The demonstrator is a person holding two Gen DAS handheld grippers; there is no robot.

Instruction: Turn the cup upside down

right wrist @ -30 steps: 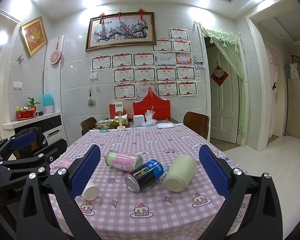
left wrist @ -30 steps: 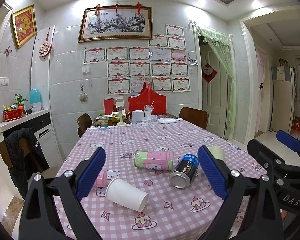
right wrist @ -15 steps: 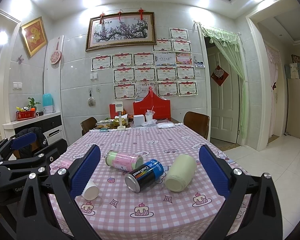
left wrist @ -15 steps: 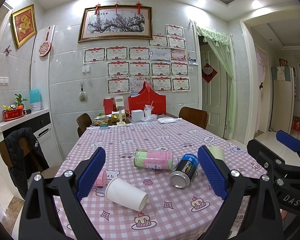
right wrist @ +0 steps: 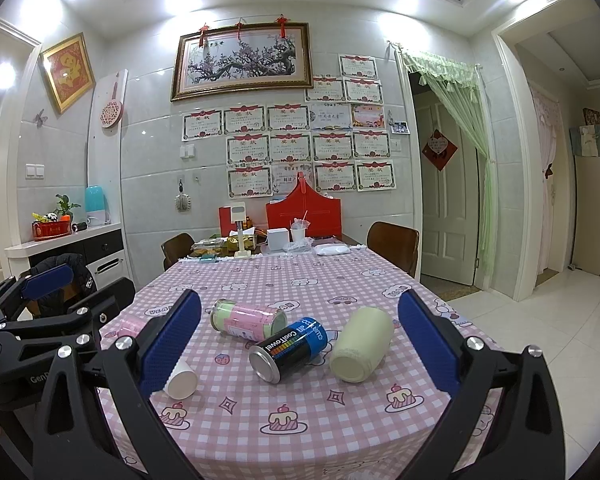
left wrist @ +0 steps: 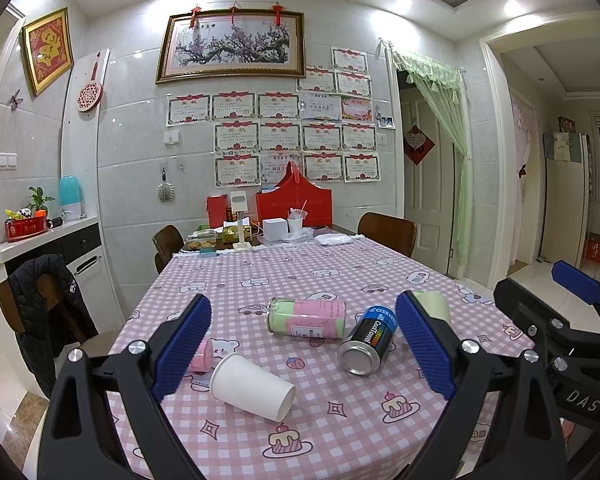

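Observation:
A white paper cup (left wrist: pixel 252 387) lies on its side on the pink checked tablecloth, mouth toward the near right. It shows in the right wrist view (right wrist: pixel 181 379) partly behind the left pad. My left gripper (left wrist: pixel 302 344) is open and empty, hovering above the near table edge just behind the cup. My right gripper (right wrist: pixel 298 344) is open and empty, to the right of the left one, facing the cans.
A pink-green can (left wrist: pixel 306 317), a blue-black can (left wrist: pixel 368 341), a pale cream cup (right wrist: pixel 362 344) and a small pink object (left wrist: pixel 202 356) lie on the table (left wrist: pixel 308 272). Boxes and clutter stand at the far end. Chairs stand around it.

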